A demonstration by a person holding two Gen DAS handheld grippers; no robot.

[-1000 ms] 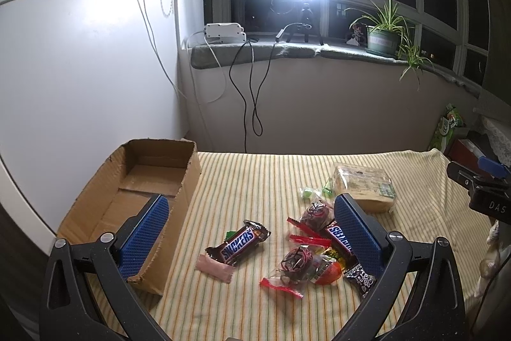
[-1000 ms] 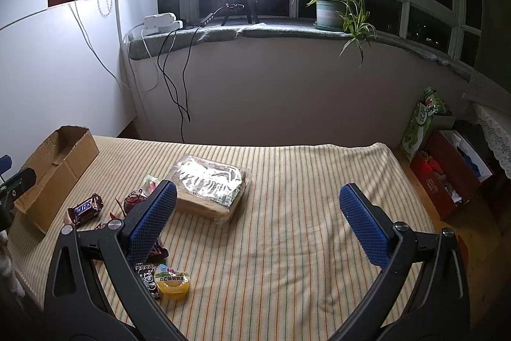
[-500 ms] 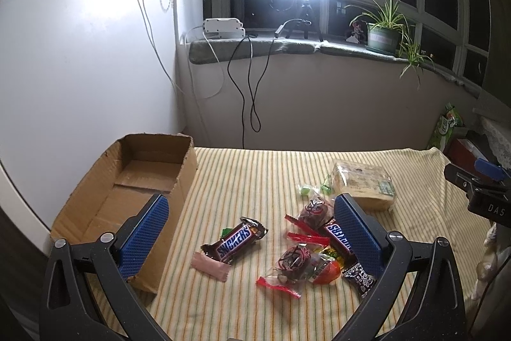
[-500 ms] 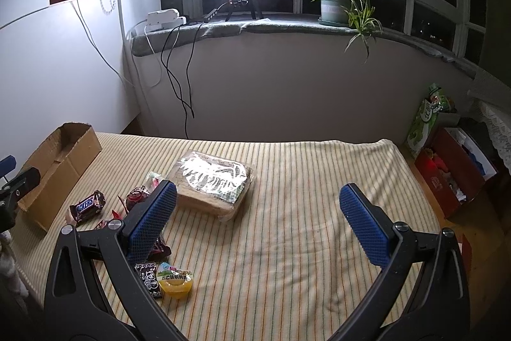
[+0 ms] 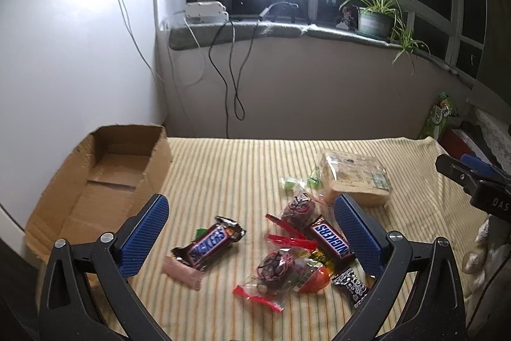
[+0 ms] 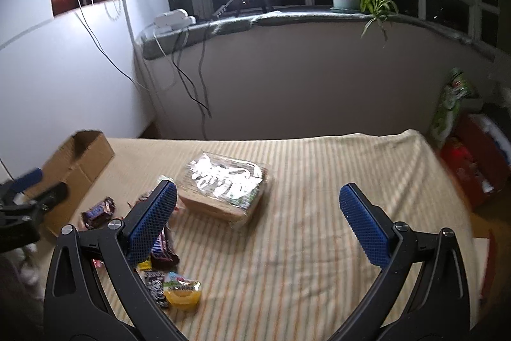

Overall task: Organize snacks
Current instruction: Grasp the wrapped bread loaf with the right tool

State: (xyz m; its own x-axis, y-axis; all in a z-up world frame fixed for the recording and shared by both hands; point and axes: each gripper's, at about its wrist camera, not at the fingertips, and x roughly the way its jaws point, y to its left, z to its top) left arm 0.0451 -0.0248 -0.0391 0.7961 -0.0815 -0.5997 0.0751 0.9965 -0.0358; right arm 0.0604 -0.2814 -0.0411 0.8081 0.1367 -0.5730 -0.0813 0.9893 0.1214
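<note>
both grippers are spread wide and empty. the left gripper (image 5: 250,229) hovers over the snacks (image 5: 287,248) scattered at lower centre of the striped cloth (image 5: 239,168), one snickers (image 5: 209,243) between its fingers. the open box (image 5: 95,181) sits at the cloth's left edge. the right gripper (image 6: 255,219) frames bare cloth, the bread pack (image 6: 223,187) centre-left, free room to the right edge.

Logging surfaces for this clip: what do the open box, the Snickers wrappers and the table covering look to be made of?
Cardboard box: plain brown corrugated board, matte, with rough torn edges. Snickers bar and second Snickers bar: glossy printed film, probably plastic, with crimped ends catching light. Striped cloth: soft woven fabric, matte, slightly rumpled; the fibre cannot be told.
</note>
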